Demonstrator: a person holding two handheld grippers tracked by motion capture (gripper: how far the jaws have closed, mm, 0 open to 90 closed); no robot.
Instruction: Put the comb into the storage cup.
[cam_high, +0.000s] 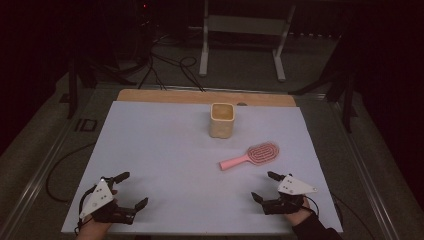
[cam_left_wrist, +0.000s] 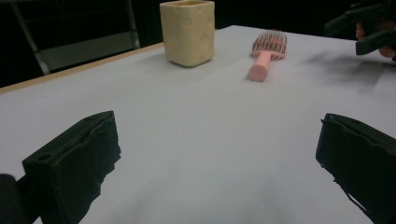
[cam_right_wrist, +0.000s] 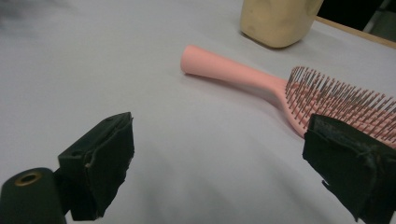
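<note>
right gripper (cam_high: 264, 185) jaws wide, empty | I'd straddle pink plastic hairbrush (cam_high: 250, 156) handle squarely | left gripper (cam_high: 131, 189) wide, idle

- In my right gripper view, the top of the yellow cup (cam_right_wrist: 279, 21) is cut off by the picture's edge.
- There, my own black jaw covers part of the pink hairbrush (cam_right_wrist: 299, 93), and the far end of the brush runs off the side.
- In my left gripper view, my right gripper (cam_left_wrist: 369, 28) is dark and cut off at the corner.
- From the high view, I cannot see inside the cup.
- My arms are cut off at the bottom there.
</note>
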